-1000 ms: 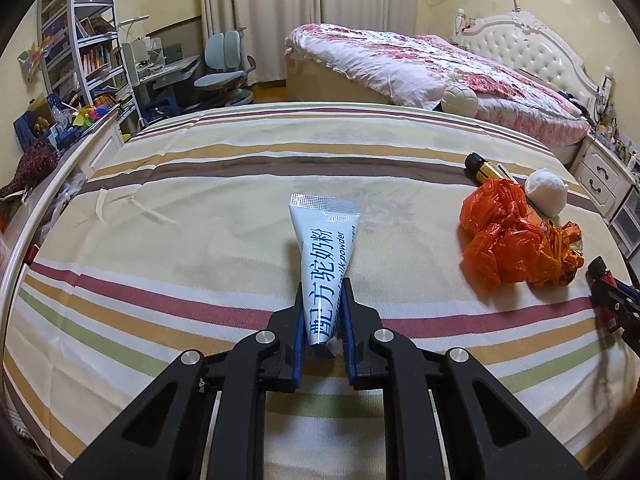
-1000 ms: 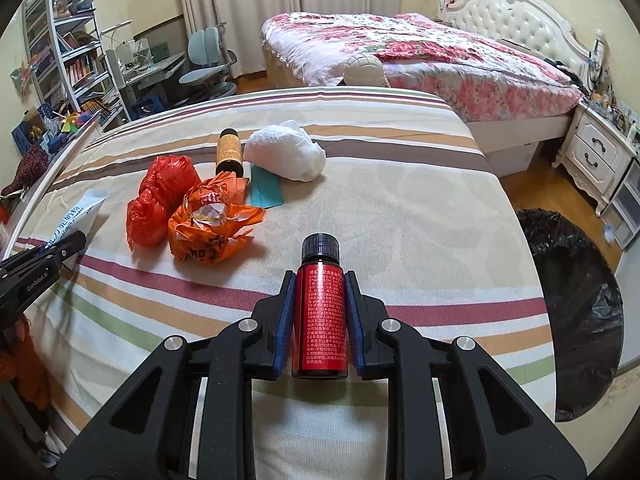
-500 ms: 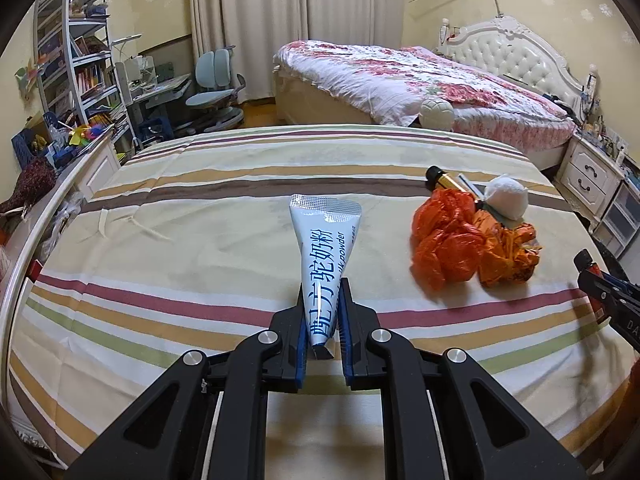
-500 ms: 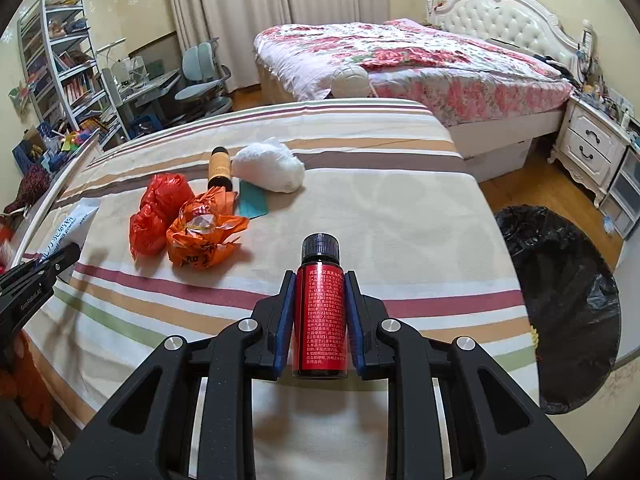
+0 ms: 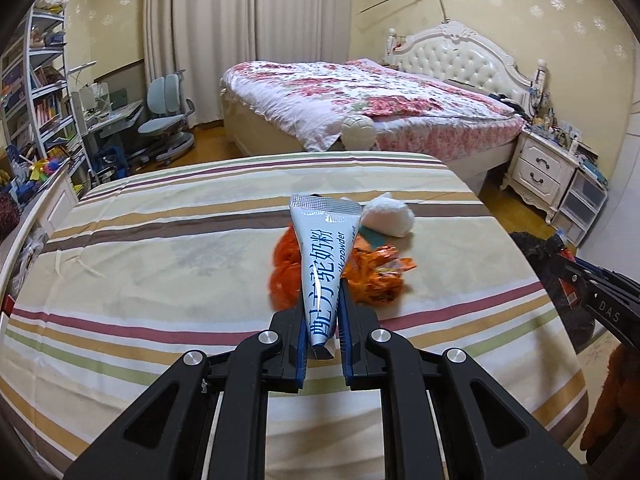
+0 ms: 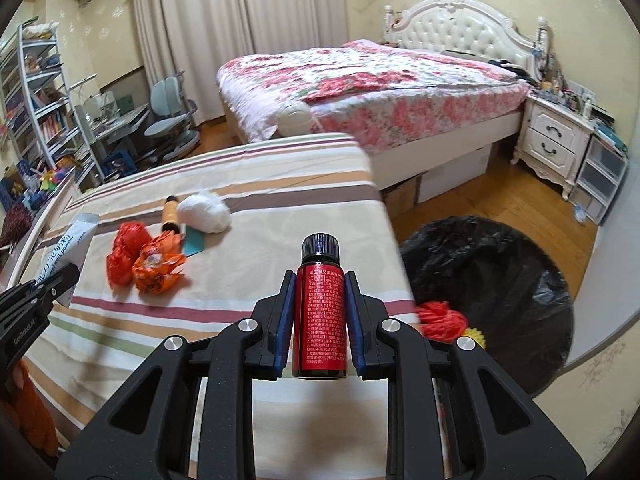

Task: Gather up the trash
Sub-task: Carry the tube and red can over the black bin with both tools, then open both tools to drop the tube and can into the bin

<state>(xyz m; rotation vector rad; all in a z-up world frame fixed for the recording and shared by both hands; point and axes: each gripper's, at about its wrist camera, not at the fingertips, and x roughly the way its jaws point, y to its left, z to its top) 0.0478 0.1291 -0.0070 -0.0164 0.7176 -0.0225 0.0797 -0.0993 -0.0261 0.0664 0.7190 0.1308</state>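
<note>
Black trash bag (image 6: 492, 280) on the floor, mouth open, just beyond the striped bed's (image 6: 256, 200) right edge; lies ahead-right of the right tongs (image 6: 319, 312), the nearer of the 2. Right tongs closed on a red bottle (image 6: 320, 316), upright, cap forward. Left tongs (image 5: 323, 332) closed on a milk powder sachet (image 5: 324, 264), long axis pointing ahead. Remaining on the bed: orange wrappers (image 6: 150, 266), white tissue wad (image 6: 205, 212), amber bottle (image 6: 171, 216).
</note>
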